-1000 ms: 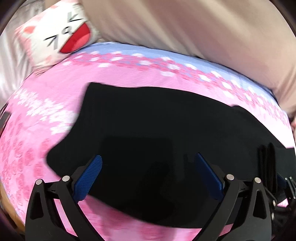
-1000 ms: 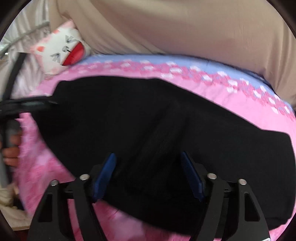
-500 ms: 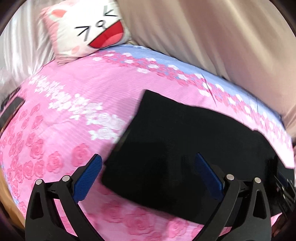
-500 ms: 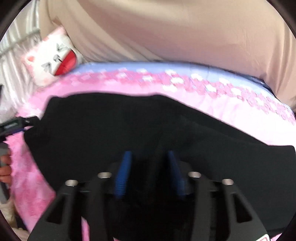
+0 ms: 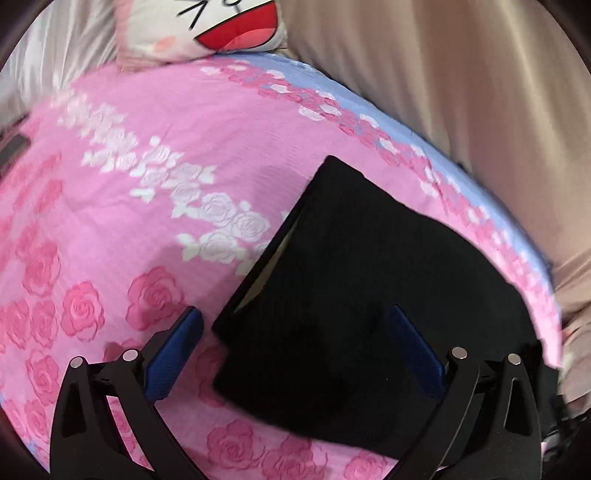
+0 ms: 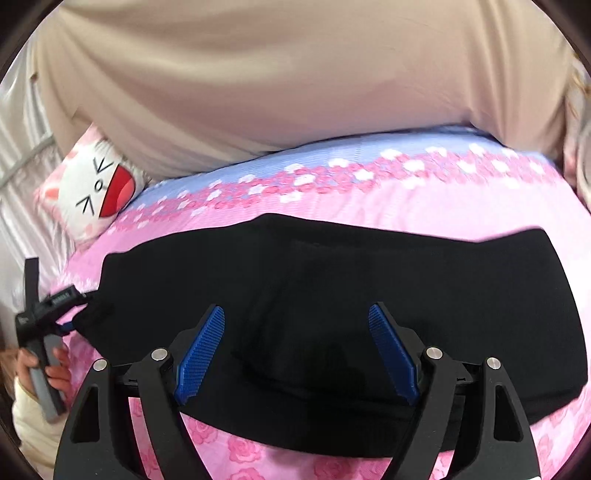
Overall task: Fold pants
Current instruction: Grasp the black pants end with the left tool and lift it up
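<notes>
The black pants (image 6: pixel 369 295) lie folded flat on the pink rose bedsheet (image 5: pixel 129 221). In the left wrist view the pants (image 5: pixel 369 295) fill the lower right, with their open end edge facing left. My left gripper (image 5: pixel 295 325) is open and empty, just above that end of the pants. My right gripper (image 6: pixel 295 325) is open and empty, over the near middle of the pants. The left gripper also shows in the right wrist view (image 6: pixel 68 325) at the pants' left end, held by a hand.
A white cat-face pillow (image 5: pixel 207 26) sits at the head of the bed, also in the right wrist view (image 6: pixel 96 188). A beige curtain (image 6: pixel 295 74) hangs along the far side of the bed. A blue band (image 6: pixel 332 155) edges the sheet there.
The right gripper's jaws narrowed over the pants, then opened wide again. The left wrist view swung left toward the pants' end, so more bare sheet shows.
</notes>
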`<control>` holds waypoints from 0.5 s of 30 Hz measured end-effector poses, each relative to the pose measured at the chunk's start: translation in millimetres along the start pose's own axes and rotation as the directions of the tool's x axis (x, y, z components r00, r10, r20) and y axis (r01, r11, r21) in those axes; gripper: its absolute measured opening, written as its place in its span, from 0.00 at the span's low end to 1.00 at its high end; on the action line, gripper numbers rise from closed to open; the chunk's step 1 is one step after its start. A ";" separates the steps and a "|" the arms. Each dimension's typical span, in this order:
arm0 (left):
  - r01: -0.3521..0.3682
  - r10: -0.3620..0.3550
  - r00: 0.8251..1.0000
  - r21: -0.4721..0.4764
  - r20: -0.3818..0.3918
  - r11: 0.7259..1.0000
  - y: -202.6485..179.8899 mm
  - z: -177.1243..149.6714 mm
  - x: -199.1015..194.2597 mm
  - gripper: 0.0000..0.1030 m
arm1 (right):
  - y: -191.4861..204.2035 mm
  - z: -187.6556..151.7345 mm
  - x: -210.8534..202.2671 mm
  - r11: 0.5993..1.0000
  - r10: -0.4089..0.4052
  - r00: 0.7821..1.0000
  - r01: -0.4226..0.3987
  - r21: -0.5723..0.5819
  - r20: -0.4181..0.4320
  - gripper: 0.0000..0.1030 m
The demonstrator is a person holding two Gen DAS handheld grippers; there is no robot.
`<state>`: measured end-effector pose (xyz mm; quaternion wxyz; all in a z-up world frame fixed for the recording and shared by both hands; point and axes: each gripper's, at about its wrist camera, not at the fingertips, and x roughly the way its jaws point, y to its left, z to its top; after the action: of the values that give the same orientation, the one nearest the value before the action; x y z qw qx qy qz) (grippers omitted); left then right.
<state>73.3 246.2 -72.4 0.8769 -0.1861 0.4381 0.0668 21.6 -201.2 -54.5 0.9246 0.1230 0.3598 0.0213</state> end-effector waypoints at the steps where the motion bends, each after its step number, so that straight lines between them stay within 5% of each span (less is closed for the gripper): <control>1: -0.016 0.015 1.000 0.016 0.008 1.000 -5.0 -0.1 0.2 0.83 | -5.5 -1.0 -2.1 1.000 -0.011 1.000 0.011 0.014 0.005 0.76; 3: -0.048 0.048 0.999 0.023 0.023 0.999 -8.1 1.4 1.0 0.42 | -14.9 -2.6 -6.1 0.999 -0.031 0.999 0.030 0.043 0.014 0.76; 5: 0.048 -0.049 0.999 -0.022 -0.011 0.999 -3.3 4.9 2.0 0.32 | -27.2 -3.5 -10.2 0.996 -0.039 0.999 0.037 0.081 0.021 0.77; 11: 0.028 -0.031 0.998 0.053 0.052 0.998 -34.3 9.7 -21.9 0.25 | -67.8 -9.5 -16.9 0.977 -0.053 0.998 0.046 0.207 0.027 0.78; 15: 0.067 -0.084 0.990 0.145 0.115 0.987 -77.1 12.0 -46.5 0.25 | -89.9 -16.5 -19.9 0.964 -0.044 0.998 0.033 0.265 0.035 0.78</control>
<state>75.5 181.9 -8.3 0.9147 -0.1359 0.3805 0.0134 -8.7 -287.3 -74.9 0.9074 0.2385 0.3428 -0.0472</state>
